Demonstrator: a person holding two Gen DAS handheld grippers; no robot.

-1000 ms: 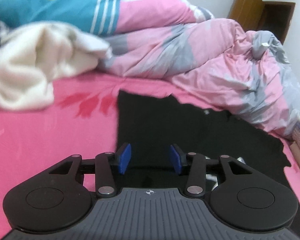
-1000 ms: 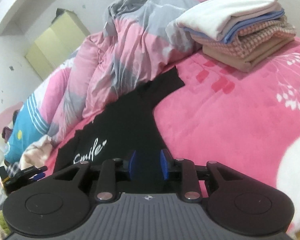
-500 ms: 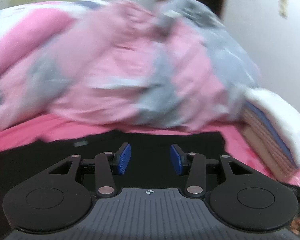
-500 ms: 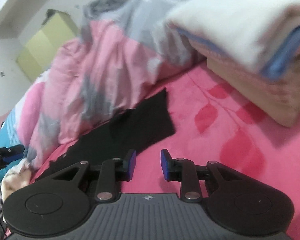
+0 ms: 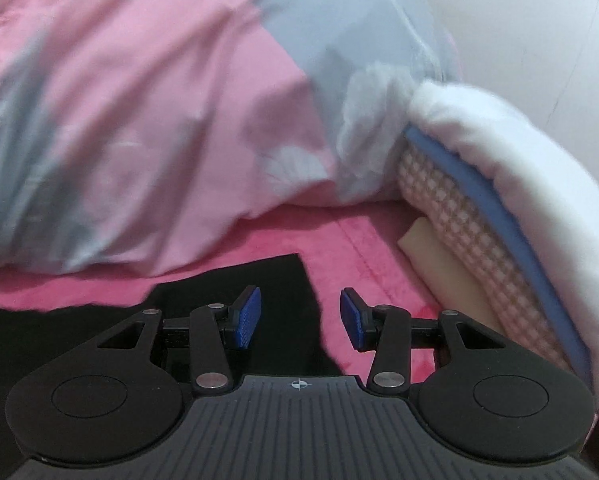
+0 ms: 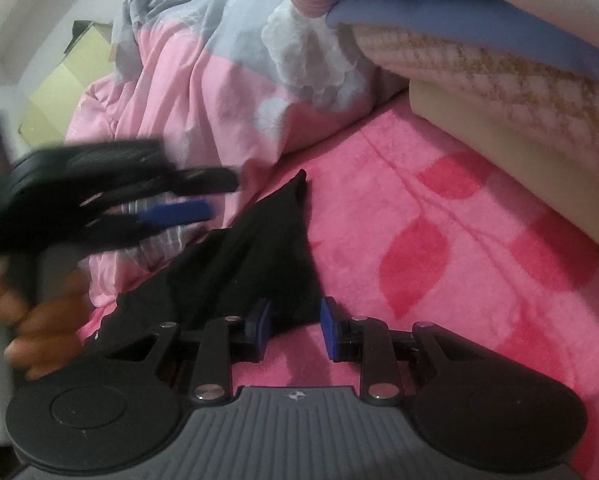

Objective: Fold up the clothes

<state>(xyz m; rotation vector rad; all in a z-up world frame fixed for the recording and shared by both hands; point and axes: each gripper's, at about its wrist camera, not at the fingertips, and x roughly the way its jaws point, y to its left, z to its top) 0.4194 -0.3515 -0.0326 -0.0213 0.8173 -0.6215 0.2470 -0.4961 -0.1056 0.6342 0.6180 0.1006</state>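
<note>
A black garment (image 5: 227, 292) lies flat on the pink bedspread (image 5: 363, 252). In the left wrist view its right edge and far corner run between my fingers. My left gripper (image 5: 299, 316) is open just above that edge, nothing held. In the right wrist view the same black garment (image 6: 259, 248) ends in a pointed corner, and my right gripper (image 6: 293, 330) stands open at its near edge, the cloth reaching between the blue pads. The left gripper (image 6: 179, 196) shows blurred at the left of the right wrist view, held by a hand (image 6: 39, 332).
A rumpled pink and grey duvet (image 5: 147, 112) is heaped behind the garment. A stack of folded clothes (image 5: 495, 208), white on blue on checked on beige, stands close on the right. That stack (image 6: 499, 64) also looms over the right gripper. A white wall (image 5: 539, 20) lies beyond.
Both grippers have swung right and forward to the garment's end near the folded stack. The left gripper has come into the right wrist view. Both stay open.
</note>
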